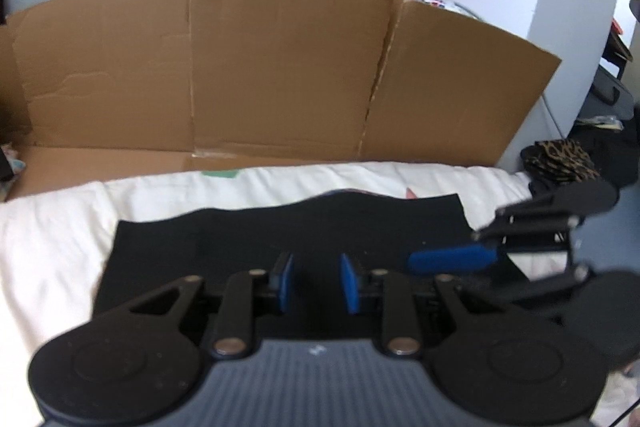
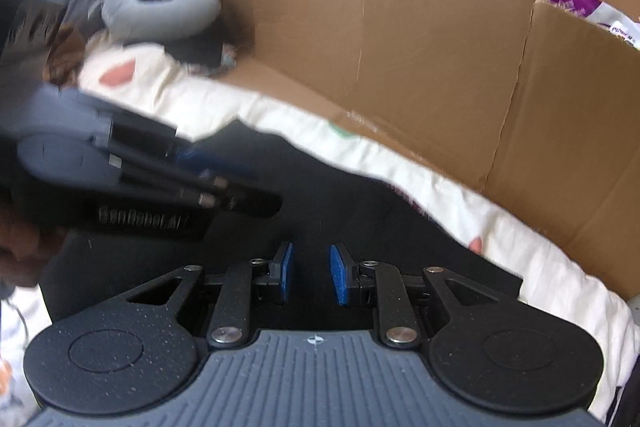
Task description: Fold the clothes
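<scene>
A black garment point(image 1: 280, 239) lies flat on white bedding point(image 1: 52, 235), its far edge slightly wavy. My left gripper point(image 1: 316, 279) hovers over the garment's near part, open, with only dark cloth showing between its blue pads point(image 1: 285, 281). Beside it on the right, the right gripper point(image 1: 424, 261) comes in from the side over the garment's right end. In the right wrist view the right gripper point(image 2: 312, 273) is open above the black garment point(image 2: 340, 211), nothing between its fingers. The left gripper point(image 2: 192, 171) is blurred at the left, low over the cloth.
A tall brown cardboard wall point(image 1: 280, 67) stands along the far side of the bedding point(image 2: 440, 195). A grey neck pillow point(image 2: 160, 3) lies at the bed's left end, a leopard-print cloth point(image 1: 560, 163) at the right. A person's hand point(image 2: 20, 255) holds the left gripper.
</scene>
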Demonstrator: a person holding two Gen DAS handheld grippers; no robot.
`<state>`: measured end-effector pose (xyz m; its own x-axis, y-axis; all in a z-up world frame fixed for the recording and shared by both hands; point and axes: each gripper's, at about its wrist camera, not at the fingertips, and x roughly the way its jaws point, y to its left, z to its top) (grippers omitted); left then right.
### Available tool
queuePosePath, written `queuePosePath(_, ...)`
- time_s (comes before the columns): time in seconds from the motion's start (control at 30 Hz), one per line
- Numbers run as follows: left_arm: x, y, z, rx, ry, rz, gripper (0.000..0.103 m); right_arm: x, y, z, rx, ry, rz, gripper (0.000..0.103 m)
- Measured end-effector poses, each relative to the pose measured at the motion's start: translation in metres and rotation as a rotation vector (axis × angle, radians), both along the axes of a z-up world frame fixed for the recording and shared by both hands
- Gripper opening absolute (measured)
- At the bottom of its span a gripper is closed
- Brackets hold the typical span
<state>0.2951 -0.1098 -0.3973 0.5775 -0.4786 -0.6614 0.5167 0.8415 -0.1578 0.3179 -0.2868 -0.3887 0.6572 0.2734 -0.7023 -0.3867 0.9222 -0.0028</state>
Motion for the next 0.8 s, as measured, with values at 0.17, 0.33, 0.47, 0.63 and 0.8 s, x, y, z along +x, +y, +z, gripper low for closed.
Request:
queuePosePath(0.17,0.003,-0.013,-0.016,0.035,0.019,-0.027,0.027,-0.004,-0.007,-0.008,0.002,0.017,-0.015,0.027)
queuePosePath(0.33,0.014,-0.014,-0.031,0.028,0.051,-0.021,0.027,-0.008,-0.014,-0.013,0.002,0.029,-0.024,0.024)
queuePosePath(0.47,0.013,-0.017,-0.030,0.057,0.046,-0.035,0.027,-0.017,-0.027,-0.016,0.001,0.042,-0.028,0.023)
queuePosePath(0.63,0.010,-0.018,-0.023,0.068,0.043,-0.019,0.026,-0.028,-0.045,-0.019,-0.010,0.069,-0.073,0.024)
queuePosePath(0.8,0.002,-0.020,-0.010,0.026,0.020,-0.036,0.023,-0.034,-0.058,-0.012,0.007,0.057,-0.112,0.025)
